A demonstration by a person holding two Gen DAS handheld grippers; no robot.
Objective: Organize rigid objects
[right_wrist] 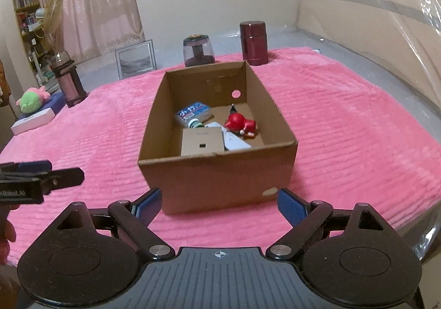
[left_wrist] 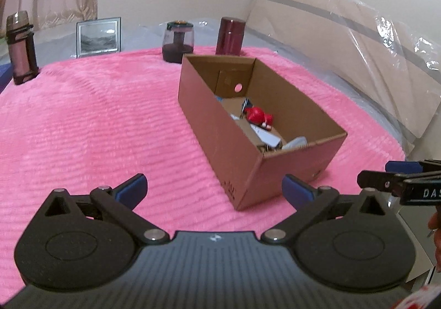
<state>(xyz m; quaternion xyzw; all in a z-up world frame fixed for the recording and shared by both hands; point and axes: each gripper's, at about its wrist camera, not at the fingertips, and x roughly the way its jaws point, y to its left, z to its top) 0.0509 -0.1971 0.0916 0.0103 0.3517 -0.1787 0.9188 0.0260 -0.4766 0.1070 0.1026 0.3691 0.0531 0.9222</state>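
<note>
On the side of the right gripper (left_wrist: 391,181), seen at the right edge of the left wrist view, white letters read "DAS"; the rest is cut off. On the left gripper (right_wrist: 49,176), at the left edge of the right wrist view, the letters "nRobot.AI" can be read. Inside the cardboard box (right_wrist: 217,179) a blue and white packet (right_wrist: 194,113) carries printed characters too small to read, and a small brown carton (right_wrist: 202,141) has faint print that I cannot make out.

In the right wrist view the box stands in the middle of the frame, just above the right gripper's blue fingertips (right_wrist: 292,207) — its near wall fills the gap between them, but the pads do not touch it. The jaws are spread wide and hold nothing. In the left wrist view the box (left_wrist: 248,171) lies in the centre right, its near corner above the left gripper (left_wrist: 215,190), whose jaws are also spread wide and empty.

The box is open at the top and rests on a pink blanket (right_wrist: 344,121). In it lie the packet, the carton, a red figure (right_wrist: 241,123), a white flat object (right_wrist: 234,141) and a small green-capped item (right_wrist: 195,124).

Along the upper part of the frame, beyond the box, stand a dark red canister (right_wrist: 253,43), a dark jar (right_wrist: 198,51), a picture frame (right_wrist: 136,58) and a pink bottle (right_wrist: 67,80).
</note>
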